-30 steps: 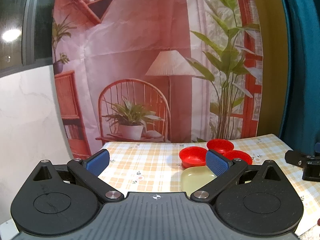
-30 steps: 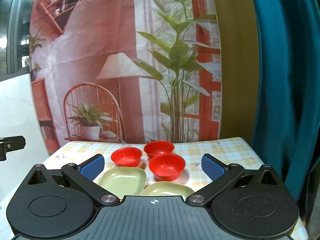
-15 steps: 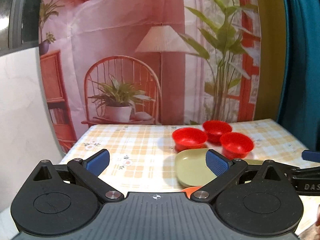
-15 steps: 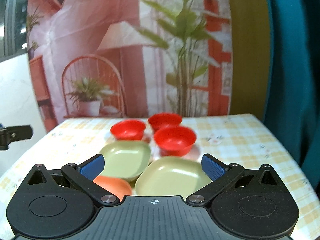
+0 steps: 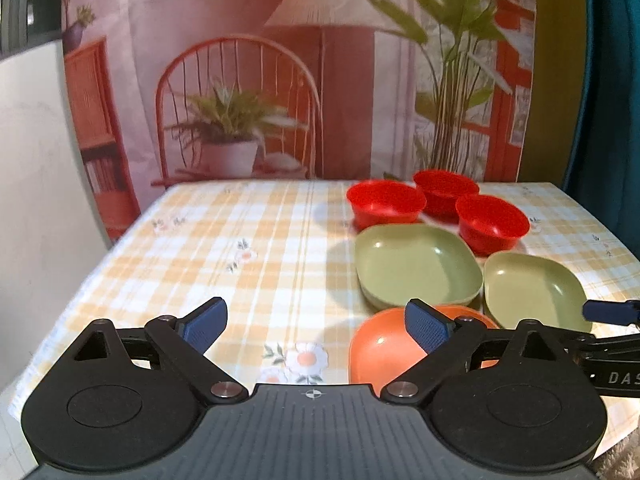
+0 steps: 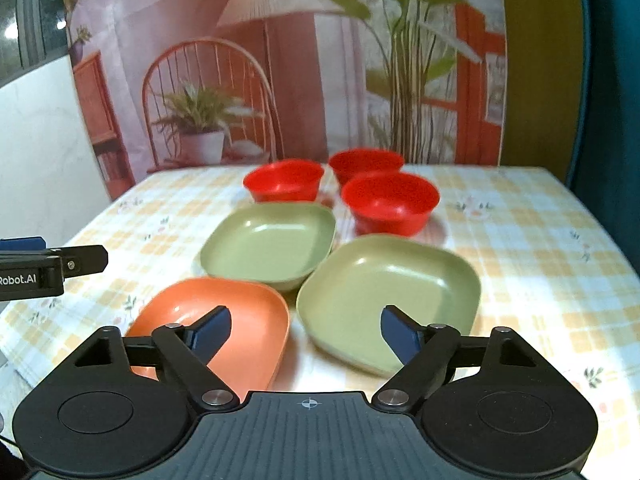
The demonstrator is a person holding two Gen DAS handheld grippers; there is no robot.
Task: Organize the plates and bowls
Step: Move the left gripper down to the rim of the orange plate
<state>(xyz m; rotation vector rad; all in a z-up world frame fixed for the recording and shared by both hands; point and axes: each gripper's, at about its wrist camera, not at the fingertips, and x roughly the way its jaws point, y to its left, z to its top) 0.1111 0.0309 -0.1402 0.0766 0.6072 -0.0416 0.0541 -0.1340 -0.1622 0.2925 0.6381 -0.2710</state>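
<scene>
A printed backdrop [image 6: 280,60] of a lamp, wicker chair and plants hangs behind a bench draped in a yellow-and-white checked cloth [image 6: 520,240]. Three round red plastic bowls [image 6: 390,202] cluster at the far middle. In front of them sit two square green plates: the left green plate [image 6: 270,246] and the nearer right green plate [image 6: 388,292], close beside each other. A square orange plate [image 6: 248,320] lies nearest on the left. The left gripper [image 5: 316,322] and the right gripper [image 6: 306,330] hover above the bench, fingers spread wide, holding nothing.
</scene>
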